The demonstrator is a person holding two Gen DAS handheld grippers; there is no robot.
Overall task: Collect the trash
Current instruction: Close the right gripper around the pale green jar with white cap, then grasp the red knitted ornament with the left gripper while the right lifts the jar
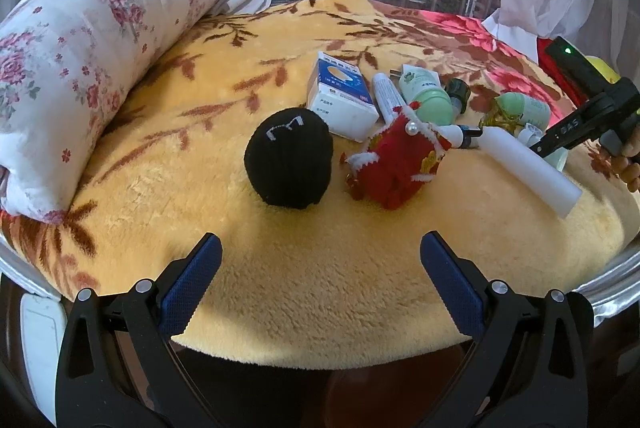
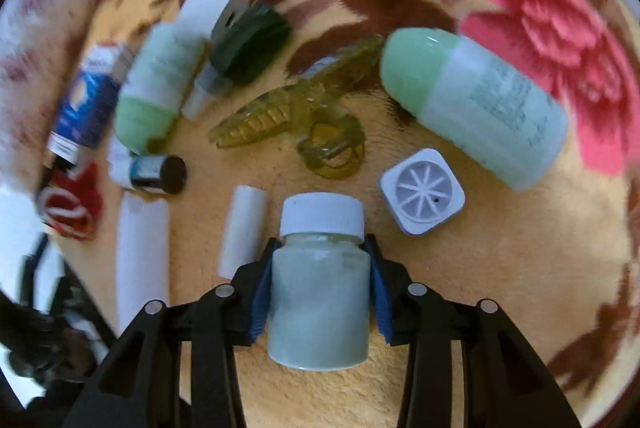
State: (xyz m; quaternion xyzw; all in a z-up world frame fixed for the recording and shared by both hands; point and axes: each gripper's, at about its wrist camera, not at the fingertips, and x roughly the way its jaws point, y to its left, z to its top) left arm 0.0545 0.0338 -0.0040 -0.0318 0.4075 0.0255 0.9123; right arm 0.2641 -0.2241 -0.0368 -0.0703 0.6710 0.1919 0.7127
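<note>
So there's a big yellow plush blanket (image 1: 320, 288) with clutter piled on it; a floral pillow (image 1: 92, 40) sits along its left edge; left gripper (image 1: 320, 260) hovers with fingers wide, nothing between them; right gripper (image 2: 319, 248) is clamped on a small pale-green bottle (image 2: 319, 300) with a white cap, right above the blanket, beside a square white lid (image 2: 422, 191).
</note>
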